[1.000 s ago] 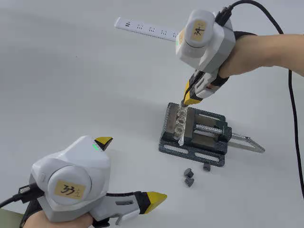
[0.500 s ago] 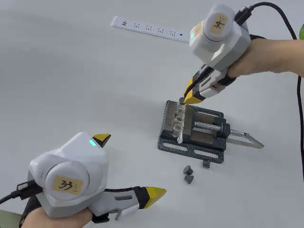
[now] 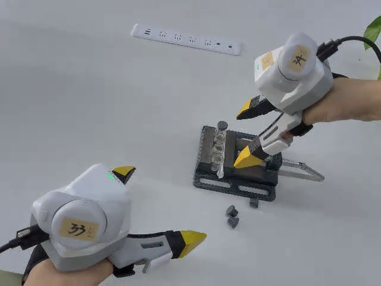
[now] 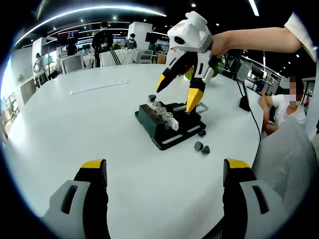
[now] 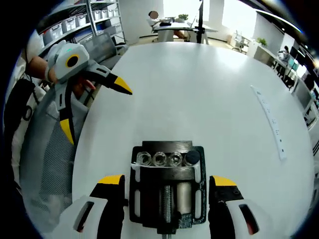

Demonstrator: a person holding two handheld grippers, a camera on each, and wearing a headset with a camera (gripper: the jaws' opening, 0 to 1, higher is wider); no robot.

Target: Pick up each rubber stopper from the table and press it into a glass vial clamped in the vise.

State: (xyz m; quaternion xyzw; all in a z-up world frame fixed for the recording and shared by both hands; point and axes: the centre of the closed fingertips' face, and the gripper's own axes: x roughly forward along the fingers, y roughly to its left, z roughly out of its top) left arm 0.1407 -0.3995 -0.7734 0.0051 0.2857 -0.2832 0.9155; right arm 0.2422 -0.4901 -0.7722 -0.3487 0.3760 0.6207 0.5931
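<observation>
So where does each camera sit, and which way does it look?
Head view: on the person's headset, looking down at the white table; left gripper, right gripper, and the left hand and right hand holding them show.
Left gripper view: on the left gripper, looking along its yellow-tipped fingers towards the dark metal vise.
Right gripper view: on the right gripper, looking down between its fingers onto the vise.
Shared: all three show the clear glass vials, one holding a dark rubber stopper.

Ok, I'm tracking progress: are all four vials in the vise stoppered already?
No: the right gripper view shows a dark stopper in just one end vial; the other three vials in the vise stand open.
</observation>
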